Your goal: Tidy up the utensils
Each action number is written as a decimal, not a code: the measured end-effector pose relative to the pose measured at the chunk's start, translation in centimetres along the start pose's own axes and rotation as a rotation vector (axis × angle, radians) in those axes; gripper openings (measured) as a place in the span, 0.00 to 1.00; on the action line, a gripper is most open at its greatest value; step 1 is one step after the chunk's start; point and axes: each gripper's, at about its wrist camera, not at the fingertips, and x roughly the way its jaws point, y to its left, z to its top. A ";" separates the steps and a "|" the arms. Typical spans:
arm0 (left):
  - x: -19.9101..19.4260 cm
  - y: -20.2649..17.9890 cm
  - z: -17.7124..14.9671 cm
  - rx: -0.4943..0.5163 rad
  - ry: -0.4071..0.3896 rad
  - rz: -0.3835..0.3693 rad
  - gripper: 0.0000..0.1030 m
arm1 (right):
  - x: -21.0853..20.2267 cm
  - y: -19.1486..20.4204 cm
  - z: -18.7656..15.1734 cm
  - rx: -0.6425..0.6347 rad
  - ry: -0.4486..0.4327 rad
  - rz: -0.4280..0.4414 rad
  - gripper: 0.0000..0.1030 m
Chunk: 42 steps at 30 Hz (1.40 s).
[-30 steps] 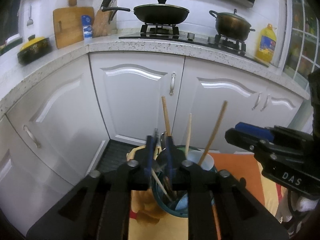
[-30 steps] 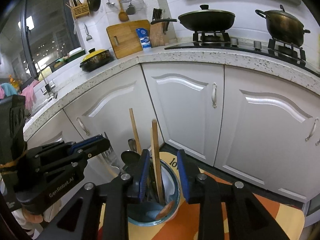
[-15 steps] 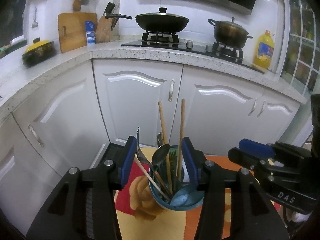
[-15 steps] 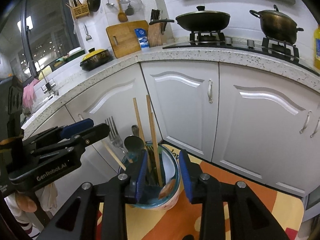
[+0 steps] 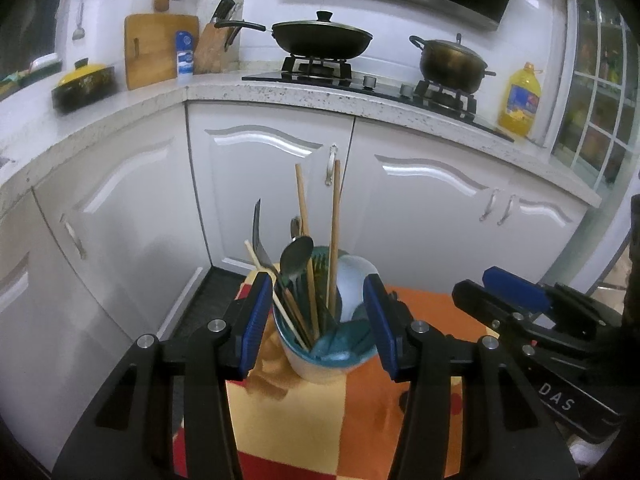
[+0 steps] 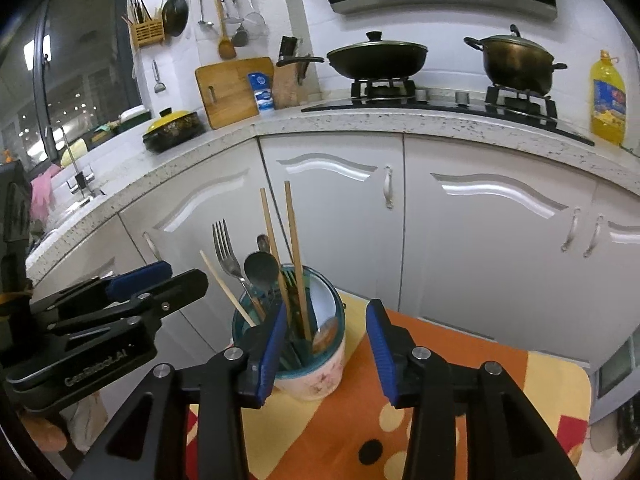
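A teal-lined ceramic cup (image 5: 320, 364) stands on an orange and yellow cloth (image 5: 304, 432). It holds wooden chopsticks (image 5: 334, 232), a metal spoon (image 5: 296, 256), a fork (image 6: 224, 248) and other utensils. My left gripper (image 5: 316, 330) is open, its jaws on either side of the cup, holding nothing. My right gripper (image 6: 326, 354) is open and empty, just right of the cup (image 6: 316, 376). Each gripper shows in the other's view, the right one (image 5: 516, 300) and the left one (image 6: 136, 284).
White cabinet doors (image 5: 272, 200) stand close behind the cup. Above is a speckled counter (image 6: 360, 124) with a stove, a wok (image 5: 320, 38), a pot (image 5: 450, 64), an oil bottle (image 5: 518, 100) and a cutting board (image 5: 158, 48).
My left gripper has opened from shut around the utensils and drawn back from the cup. My right gripper has opened wider and pulled back. The chopsticks now stand in the cup.
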 end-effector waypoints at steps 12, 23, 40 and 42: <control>-2.3 -0.7 -1.5 0.005 -0.013 0.015 0.45 | -2.2 0.5 -1.3 0.031 -0.008 -0.032 0.39; -4.0 -1.6 -2.1 0.032 -0.036 0.032 0.45 | -4.4 0.9 -1.9 0.039 -0.025 -0.067 0.46; -5.9 -2.9 -2.2 0.046 -0.073 0.033 0.45 | -6.9 0.2 -2.3 0.054 -0.051 -0.110 0.50; -6.0 -3.0 -2.2 0.046 -0.074 0.032 0.45 | -7.0 0.3 -2.3 0.051 -0.051 -0.111 0.50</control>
